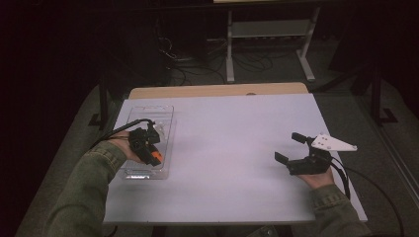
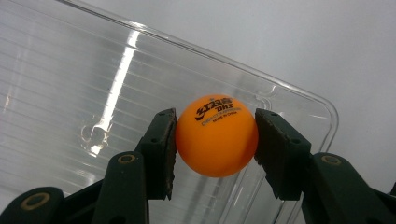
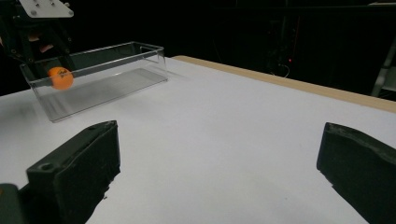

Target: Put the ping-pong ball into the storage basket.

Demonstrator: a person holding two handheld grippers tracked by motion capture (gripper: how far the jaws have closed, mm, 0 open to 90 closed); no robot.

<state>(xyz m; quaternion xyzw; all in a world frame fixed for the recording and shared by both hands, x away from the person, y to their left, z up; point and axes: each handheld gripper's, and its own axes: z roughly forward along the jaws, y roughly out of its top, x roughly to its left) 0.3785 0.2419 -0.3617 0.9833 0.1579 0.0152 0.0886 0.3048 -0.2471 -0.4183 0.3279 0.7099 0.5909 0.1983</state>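
Black pads (image 2: 161,154) of the left gripper (image 2: 215,140) pinch an orange ping-pong ball (image 2: 217,135) at its widest girth over the clear tray (image 2: 70,84); light, smooth and probably thin-shelled, it wants gentle pressure. Right gripper (image 1: 292,149) rests apart, jaws spread.

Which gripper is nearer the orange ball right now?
Left. The left gripper is shut on the orange ball, holding it over the clear tray. The right gripper sits open across the table, well apart from the ball.
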